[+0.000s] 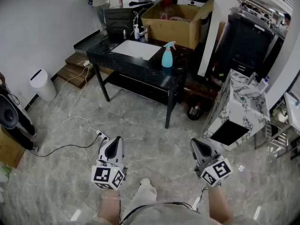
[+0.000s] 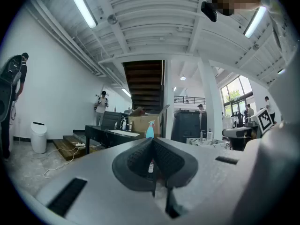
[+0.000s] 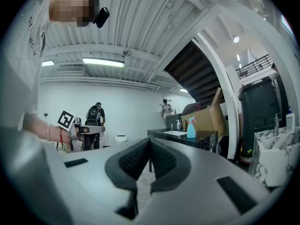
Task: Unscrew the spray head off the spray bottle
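Nothing is done yet: the bottle (image 1: pixel 167 57) stands upper centre on the worktop (image 1: pixel 123 63), head (image 1: pixel 169 45) on. Our left claw (image 1: pixel 115 140) and right claw (image 1: pixel 195 144) are closed, empty and well apart from it.

Count, taken from the head view.
- Grippers: two, the left gripper (image 1: pixel 116 139) and the right gripper (image 1: pixel 193 142).
- Blue spray bottle (image 1: pixel 167 56): one, carrying one pink spray head (image 1: pixel 169 44).
- Black table (image 1: pixel 145 65): one.
- Cardboard box (image 1: pixel 171 27): one.
- White bin (image 1: pixel 43 84): one.
- White pump bottle (image 1: pixel 136 32): one.
- Power strip (image 1: pixel 102 136): one.
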